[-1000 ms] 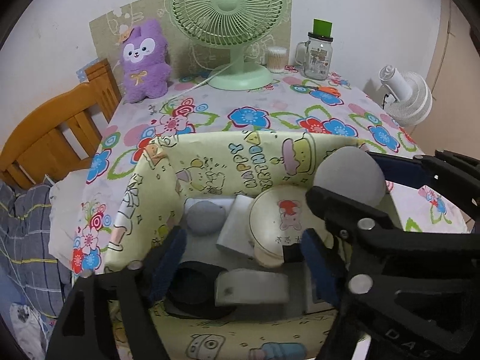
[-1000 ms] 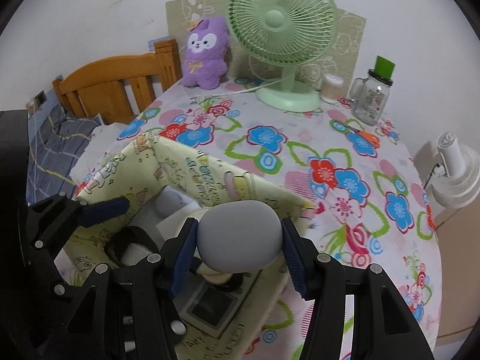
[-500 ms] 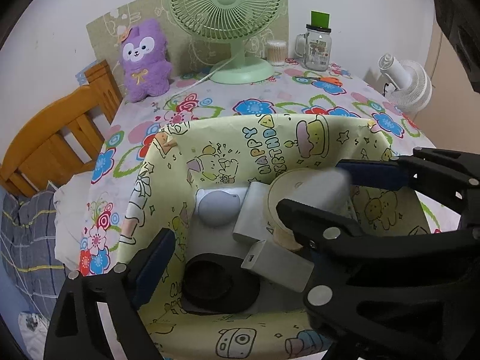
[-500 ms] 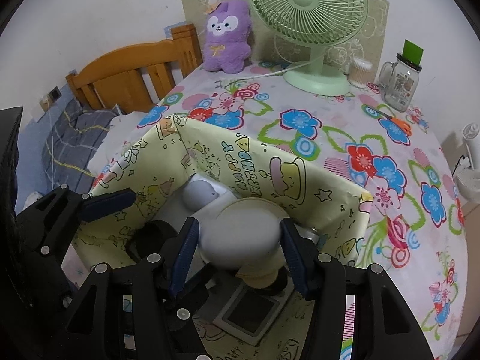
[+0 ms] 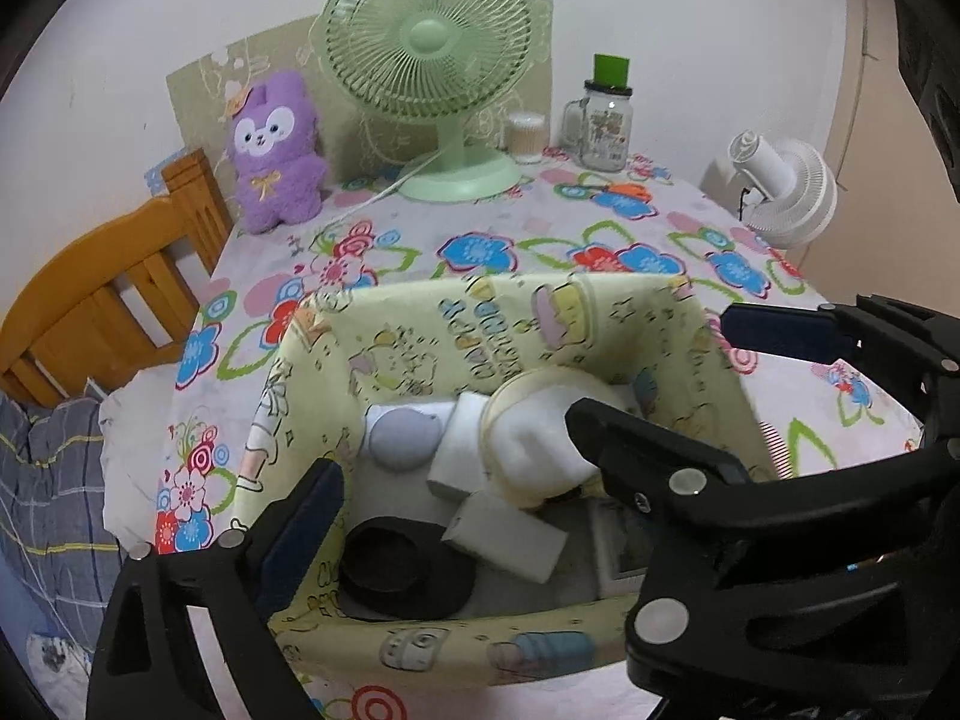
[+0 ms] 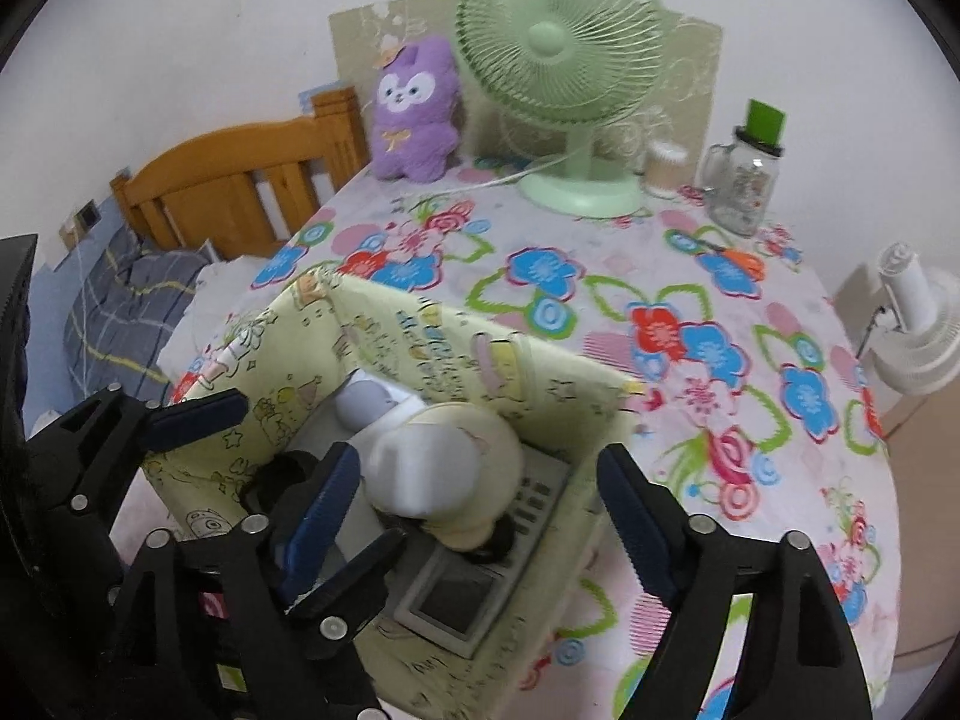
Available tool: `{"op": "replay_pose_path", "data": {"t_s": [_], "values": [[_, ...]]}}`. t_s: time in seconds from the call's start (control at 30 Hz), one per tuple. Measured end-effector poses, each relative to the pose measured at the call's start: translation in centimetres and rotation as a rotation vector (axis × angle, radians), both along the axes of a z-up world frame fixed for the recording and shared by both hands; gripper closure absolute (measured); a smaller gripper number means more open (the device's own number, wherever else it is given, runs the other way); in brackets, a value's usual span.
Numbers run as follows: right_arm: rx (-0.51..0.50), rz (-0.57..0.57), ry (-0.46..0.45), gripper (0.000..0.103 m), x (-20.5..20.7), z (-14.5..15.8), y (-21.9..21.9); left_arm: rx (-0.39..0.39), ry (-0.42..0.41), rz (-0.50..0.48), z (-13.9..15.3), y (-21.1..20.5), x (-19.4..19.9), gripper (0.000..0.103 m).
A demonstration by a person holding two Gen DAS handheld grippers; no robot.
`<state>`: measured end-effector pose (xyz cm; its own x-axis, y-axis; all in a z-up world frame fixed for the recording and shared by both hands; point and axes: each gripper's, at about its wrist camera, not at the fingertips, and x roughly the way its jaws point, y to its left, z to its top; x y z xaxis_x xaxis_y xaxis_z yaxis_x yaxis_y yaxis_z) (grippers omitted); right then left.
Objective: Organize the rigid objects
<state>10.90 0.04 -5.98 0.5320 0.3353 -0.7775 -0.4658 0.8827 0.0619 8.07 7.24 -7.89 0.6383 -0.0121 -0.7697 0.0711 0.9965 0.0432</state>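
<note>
Both grippers hang over the yellow cartoon-print box on the flowered tablecloth; the right gripper has just been opening, its blue pads now stand wide apart and clear of the pale grey rounded object, which is blurred and lies between them on top of the cream round tin inside the box; nothing is pressed by those pads; the left gripper has also just been opening and stands spread about as wide as the box, one pad at the near left wall, the other out past the right wall, holding nothing; inside the box, from the left-hand view, a smaller grey rounded piece sits at the back on a white base, a white block leans beside it, another white block lies tilted in front, and a black round lid-like thing rests near the front wall; a flat device with keys and a screen lies under the tin; farther back on the table stand a green fan, a purple plush toy and a glass jar mug
</note>
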Motion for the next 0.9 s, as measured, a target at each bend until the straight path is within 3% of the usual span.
{"op": "replay_pose_path", "data": {"t_s": [0.9], "values": [[0.055, -0.207, -0.081, 0.011, -2.7, 3.5, -9.9, 0.012, -0.122, 0.005, 4.2, -5.0, -2.3, 0.000]]}}
